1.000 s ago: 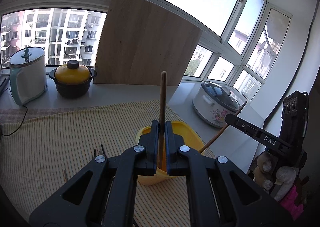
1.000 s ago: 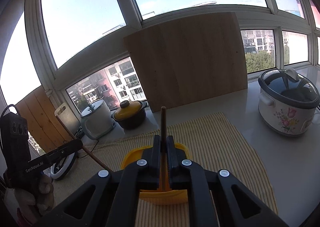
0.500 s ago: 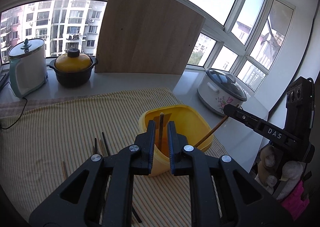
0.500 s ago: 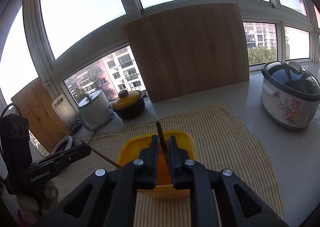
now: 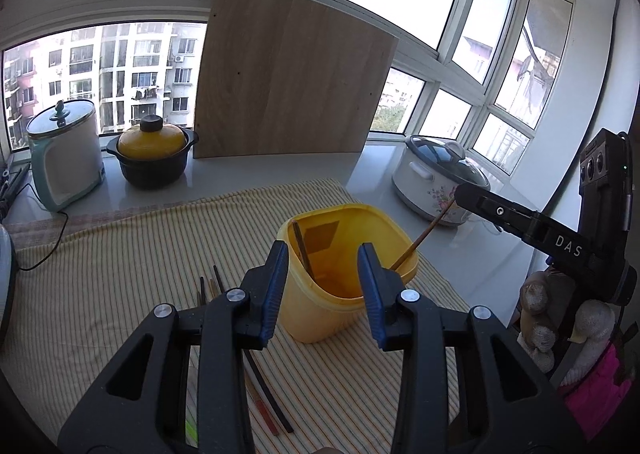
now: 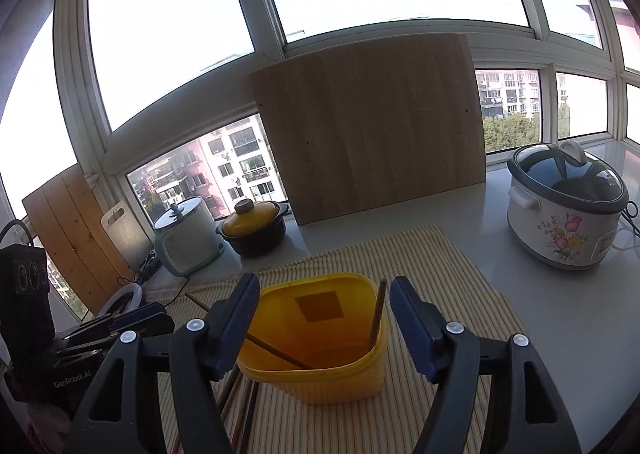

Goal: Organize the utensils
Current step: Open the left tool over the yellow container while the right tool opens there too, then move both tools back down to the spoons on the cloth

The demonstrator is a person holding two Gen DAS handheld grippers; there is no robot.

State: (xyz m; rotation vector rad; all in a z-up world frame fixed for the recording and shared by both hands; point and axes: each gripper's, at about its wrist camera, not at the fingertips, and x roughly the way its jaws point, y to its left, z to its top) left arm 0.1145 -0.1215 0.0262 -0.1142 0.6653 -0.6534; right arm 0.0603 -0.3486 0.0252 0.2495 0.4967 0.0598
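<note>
A yellow plastic tub (image 5: 320, 318) stands on the striped cloth (image 5: 120, 274). Two brown chopsticks lean inside it. One chopstick (image 5: 301, 250) rests in the far left corner, just beyond my left gripper (image 5: 323, 282). That gripper's jaws are opening, and nothing is pressed between its blue pads. The other chopstick (image 6: 376, 314) leans on the right rim beyond my right gripper (image 6: 324, 314), whose jaws are also opening wide and hold nothing. Several more chopsticks (image 5: 210, 286) lie on the cloth left of the tub, and some (image 6: 240, 406) run under the fingers.
A floral rice cooker (image 6: 564, 209) stands on the white counter to the right. A black pot with a yellow lid (image 5: 154, 157) and a white-teal cooker (image 5: 64, 157) stand back left. A wooden board (image 5: 288, 81) leans on the window. A gloved hand (image 5: 560, 318) holds the right gripper.
Both grippers were shut on upright chopsticks above the tub and have opened. The two chopsticks dropped into the tub and lean on its walls. The left gripper has drawn back a little.
</note>
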